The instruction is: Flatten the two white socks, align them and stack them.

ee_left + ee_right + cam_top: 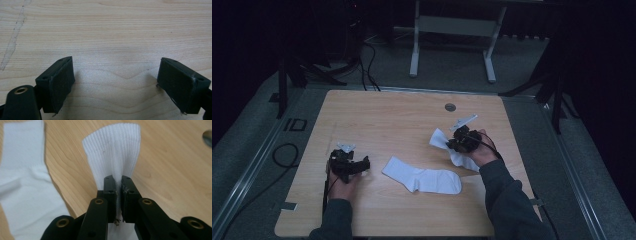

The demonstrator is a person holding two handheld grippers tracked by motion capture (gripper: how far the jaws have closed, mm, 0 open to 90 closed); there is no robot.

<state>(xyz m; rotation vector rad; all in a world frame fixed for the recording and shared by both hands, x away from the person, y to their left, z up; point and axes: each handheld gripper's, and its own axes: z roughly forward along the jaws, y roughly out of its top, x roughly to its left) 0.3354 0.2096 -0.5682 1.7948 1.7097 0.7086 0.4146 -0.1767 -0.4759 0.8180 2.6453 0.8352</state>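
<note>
Right gripper (119,182): jaws clenched on a white sock (113,152), gripped across the ribbed cuff. Fabric is pinched into a narrow fold between the two pads; the cuff fans out wider beyond the jaw tips, its open edge farthest from them. In the high view the same gripper (457,142) sits over the right part of the bench (377,110), and the held sock (439,139) sticks out to the left of the jaws with its other end trailing down beside the right hand (482,152).

Second white sock (422,177) lies flat on the bench, between the two grippers, toe end toward the right hand. In the right gripper view it lies to the left of the jaws (22,185), apart from the held sock, bare wood between them.

Left gripper (117,82): jaws released, standing wide apart, bare wood grain between the pads, nothing touching them. In the high view it (362,164) rests low over the bench, just left of the flat sock's cuff end.

A small round metal fitting (450,107) is set in the bench beyond the right jaws.
</note>
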